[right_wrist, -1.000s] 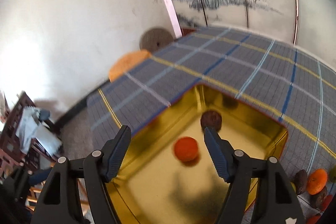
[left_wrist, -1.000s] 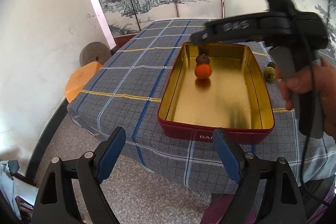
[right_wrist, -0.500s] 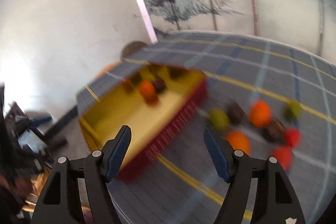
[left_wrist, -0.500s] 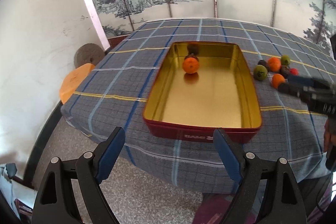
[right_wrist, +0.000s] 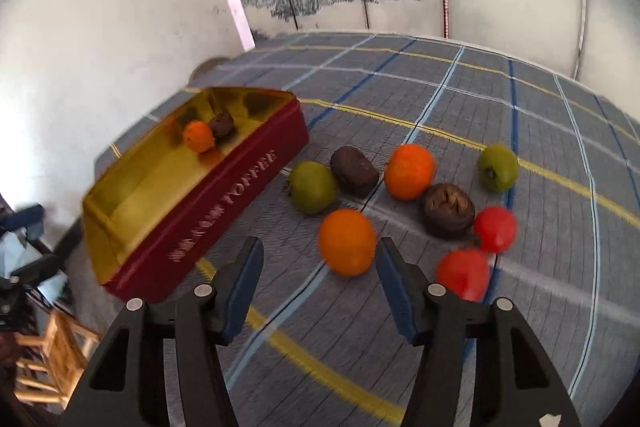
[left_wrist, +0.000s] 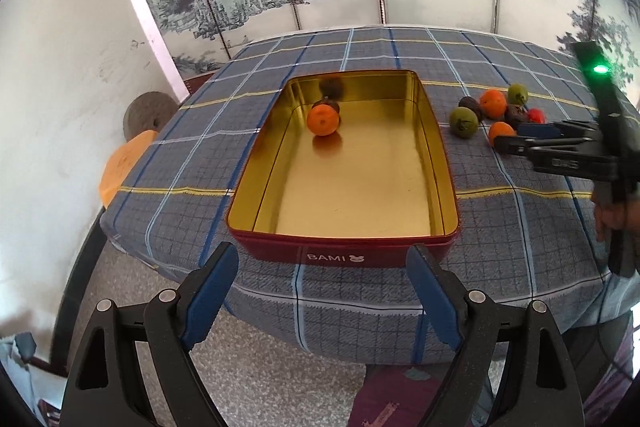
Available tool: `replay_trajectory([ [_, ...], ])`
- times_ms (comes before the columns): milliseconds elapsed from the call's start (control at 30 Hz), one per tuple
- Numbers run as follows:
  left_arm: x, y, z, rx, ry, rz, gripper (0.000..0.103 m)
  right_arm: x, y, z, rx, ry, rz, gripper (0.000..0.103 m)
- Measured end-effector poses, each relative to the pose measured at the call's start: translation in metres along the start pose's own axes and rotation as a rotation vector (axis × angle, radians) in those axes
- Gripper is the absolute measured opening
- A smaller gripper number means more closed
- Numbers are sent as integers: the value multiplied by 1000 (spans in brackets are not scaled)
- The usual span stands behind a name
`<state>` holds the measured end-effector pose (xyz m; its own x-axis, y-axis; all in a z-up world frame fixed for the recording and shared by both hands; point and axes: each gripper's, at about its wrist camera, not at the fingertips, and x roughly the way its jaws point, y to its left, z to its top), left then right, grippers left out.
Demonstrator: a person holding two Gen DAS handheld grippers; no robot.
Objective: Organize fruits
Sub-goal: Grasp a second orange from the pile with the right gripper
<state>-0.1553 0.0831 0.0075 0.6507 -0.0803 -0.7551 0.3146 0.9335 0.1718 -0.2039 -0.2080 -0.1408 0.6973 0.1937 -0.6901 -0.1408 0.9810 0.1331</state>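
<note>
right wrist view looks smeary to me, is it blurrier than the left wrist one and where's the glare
Right wrist view: motion blur smears the loose fruits, such as the nearest orange, and the tin's lettering. Left wrist view: sharp; the gold tin floor gives soft glare and mirrors the orange inside. Both: fisheye bends the tablecloth lines.

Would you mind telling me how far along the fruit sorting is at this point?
Done: an orange fruit and a dark fruit lie in the tin. In hand: nothing yet; the right claw is closing near another orange on the cloth, pads not touching. The left claw is open. Left: eight fruits outside the tin.
</note>
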Motion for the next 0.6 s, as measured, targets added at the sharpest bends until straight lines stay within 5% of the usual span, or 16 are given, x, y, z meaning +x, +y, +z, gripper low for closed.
replay_trajectory([
  [33, 0, -2, 1, 3, 0, 0, 86, 9, -3, 2, -11, 24, -26, 55],
  [133, 0, -6, 3, 19, 5, 5, 86, 28, -11, 5, -14, 70, -9, 31],
  [367, -14, -28, 14, 103, -45, -101, 86, -16, -28, -16, 18, -3, -4, 28],
  [600, -16, -73, 45, 217, -63, -311, 86, -99, -138, -74, 186, -40, -279, 28],
])
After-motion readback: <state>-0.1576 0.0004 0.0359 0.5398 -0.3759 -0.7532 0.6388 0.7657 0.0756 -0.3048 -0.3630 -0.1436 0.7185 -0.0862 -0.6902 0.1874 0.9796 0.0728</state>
